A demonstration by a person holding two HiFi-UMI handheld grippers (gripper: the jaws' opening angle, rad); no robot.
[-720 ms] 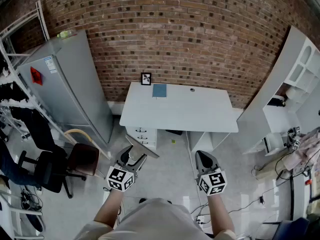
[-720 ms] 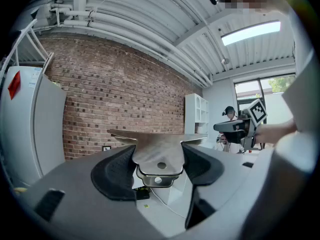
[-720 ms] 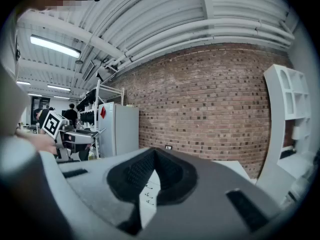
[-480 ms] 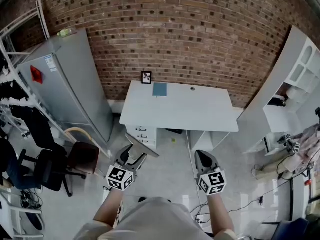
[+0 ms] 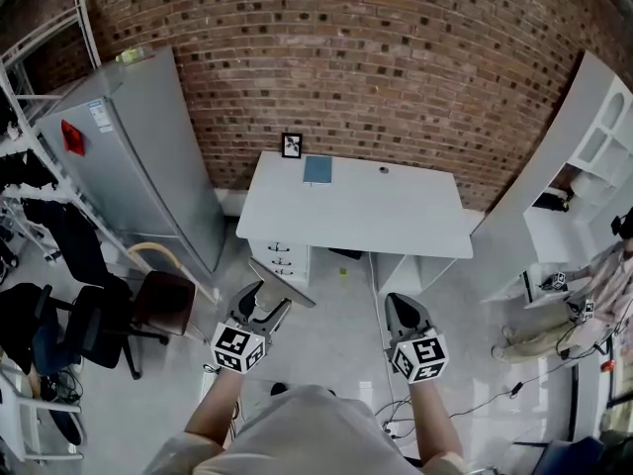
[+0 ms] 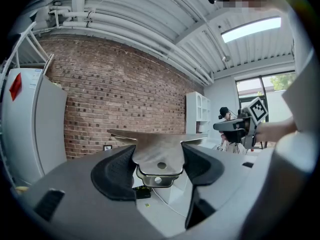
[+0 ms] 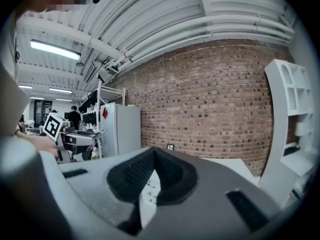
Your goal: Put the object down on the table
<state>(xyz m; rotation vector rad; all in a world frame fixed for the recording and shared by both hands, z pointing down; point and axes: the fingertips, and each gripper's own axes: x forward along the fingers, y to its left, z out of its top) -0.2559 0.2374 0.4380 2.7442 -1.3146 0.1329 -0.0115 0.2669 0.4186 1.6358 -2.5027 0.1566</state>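
My left gripper (image 5: 263,301) is shut on a flat grey metal plate (image 5: 283,285), held level in the air over the floor. In the left gripper view the plate (image 6: 159,145) spans both black pads (image 6: 117,170), and a tab with holes hangs below it. My right gripper (image 5: 400,311) is shut with nothing in it; its fingertips (image 7: 150,159) meet. The white table (image 5: 396,228) stands ahead against the brick wall, well beyond both grippers.
On the table's far edge are a small picture frame (image 5: 292,145), a blue book (image 5: 316,169) and a small dark item (image 5: 384,169). A drawer unit (image 5: 280,261) sits under it. A grey cabinet (image 5: 138,156) and chairs (image 5: 163,305) are at left, white shelving (image 5: 584,166) at right.
Both grippers keep their places and grips. The head view has shifted slightly, and a person at the far right edge has moved.
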